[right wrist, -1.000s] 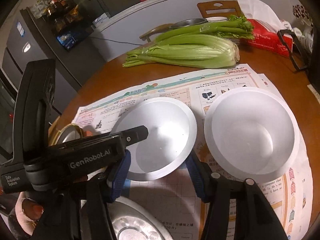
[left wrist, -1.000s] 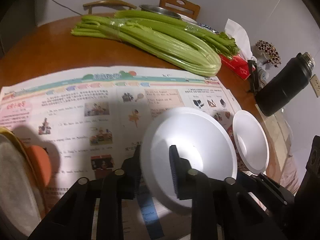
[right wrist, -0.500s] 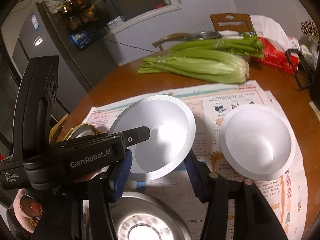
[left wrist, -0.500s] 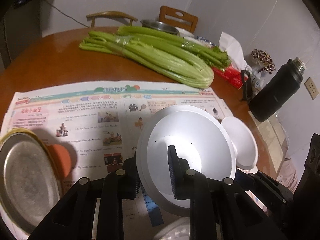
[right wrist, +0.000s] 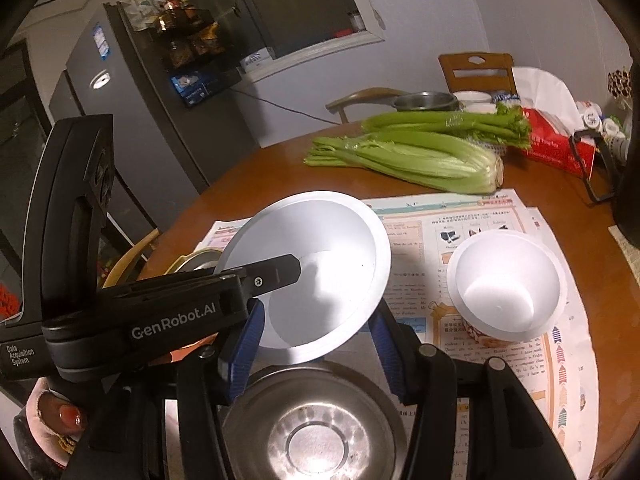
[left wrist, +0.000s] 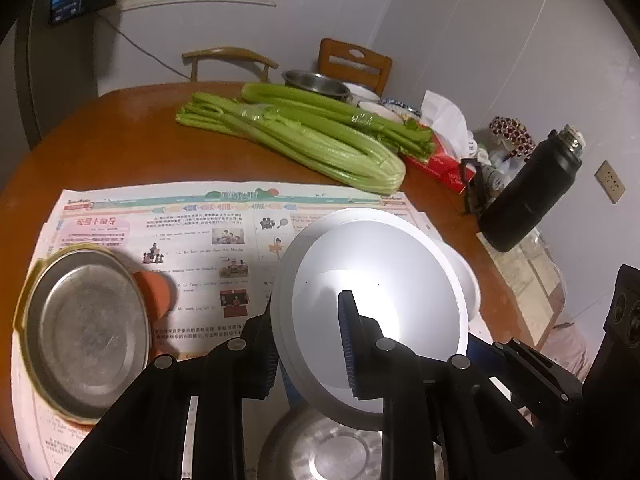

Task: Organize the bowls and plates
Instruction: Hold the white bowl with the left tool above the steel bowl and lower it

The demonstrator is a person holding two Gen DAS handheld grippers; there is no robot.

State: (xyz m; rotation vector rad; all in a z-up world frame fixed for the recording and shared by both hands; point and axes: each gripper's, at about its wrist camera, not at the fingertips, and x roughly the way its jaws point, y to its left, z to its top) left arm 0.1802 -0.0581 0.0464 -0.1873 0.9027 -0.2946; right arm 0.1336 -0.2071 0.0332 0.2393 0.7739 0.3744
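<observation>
Left claw [left wrist: 308, 344] pinches the near rim of a wide white shallow bowl [left wrist: 380, 304], tilted and held above a round steel bowl [right wrist: 312, 428] on the brown round bench [left wrist: 120, 136]. Right claw [right wrist: 316, 344] gapes wide, holding nothing, its blue pads [right wrist: 384, 340] flanking the white bowl's lower edge. One smaller white bowl [right wrist: 506, 284] sits on printed paper sheets [left wrist: 180, 232]. One flat steel plate [left wrist: 86, 328] lies left. Two celery bunches [left wrist: 304, 140], one black flask [left wrist: 528, 196] behind.
</observation>
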